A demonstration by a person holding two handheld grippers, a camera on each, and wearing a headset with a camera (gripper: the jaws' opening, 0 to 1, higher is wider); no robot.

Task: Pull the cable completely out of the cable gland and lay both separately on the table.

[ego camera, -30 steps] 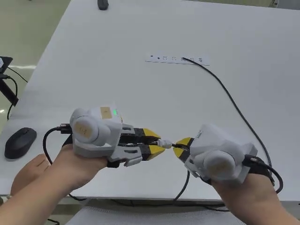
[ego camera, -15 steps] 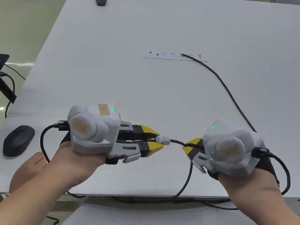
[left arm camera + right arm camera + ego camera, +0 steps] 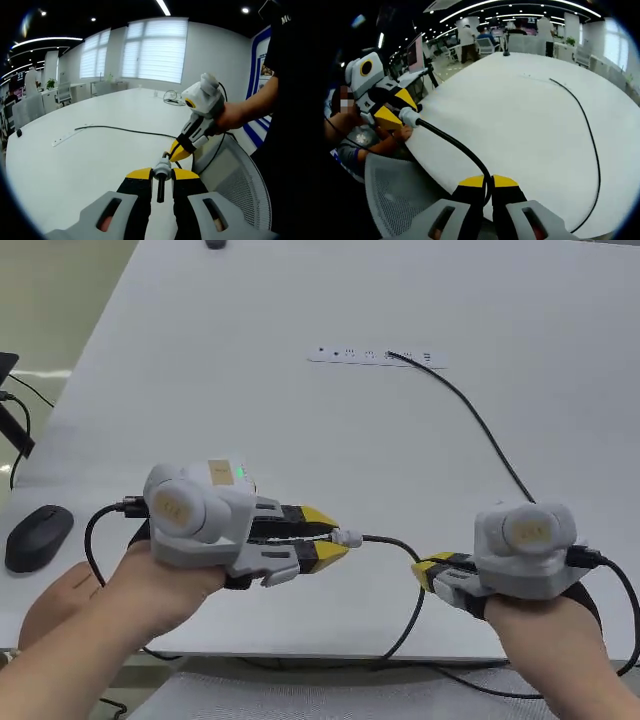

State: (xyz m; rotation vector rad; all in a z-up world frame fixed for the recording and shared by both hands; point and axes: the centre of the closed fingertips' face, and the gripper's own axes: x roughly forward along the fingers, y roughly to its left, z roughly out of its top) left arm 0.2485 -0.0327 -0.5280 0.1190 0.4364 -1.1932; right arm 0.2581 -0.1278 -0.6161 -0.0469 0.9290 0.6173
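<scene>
Head view: left tongs [image 3: 335,537], lower centre, closed on the white cable gland [image 3: 347,537], which juts from their yellow tips toward the right of the frame. The black cable [image 3: 390,541] leaves the gland rightward in a shallow arc and ends in the right tongs [image 3: 425,570], lower right, which are closed on it. A slack length hangs below them past the near edge of the counter [image 3: 300,430]. Both items are held just over that edge, with neither laid down. Also listed: power strip [image 3: 375,359] at upper centre, its black cord [image 3: 480,425] running toward the lower right, and a mouse [image 3: 38,538] at the left edge, all well apart from the work.

Left gripper view: the gland [image 3: 161,169] is clamped between the yellow tips at lower centre, with a dark stub behind it between the jaws. The right tongs [image 3: 179,151] are just beyond, centre right.

Right gripper view: the cable [image 3: 455,145] is pinched at bottom centre and curves to the upper left into the gland [image 3: 409,117], which is held by the left tongs [image 3: 399,112]. A mesh chair back [image 3: 395,195] is at lower left.

Judgement: the cable is not yet out of the gland. Its long axis runs between the two tongs, so the pull should go along that line, with the right tongs drawing away from the left. Nothing stands in that path. The strip's cord lies near the right tongs but apart from them.
</scene>
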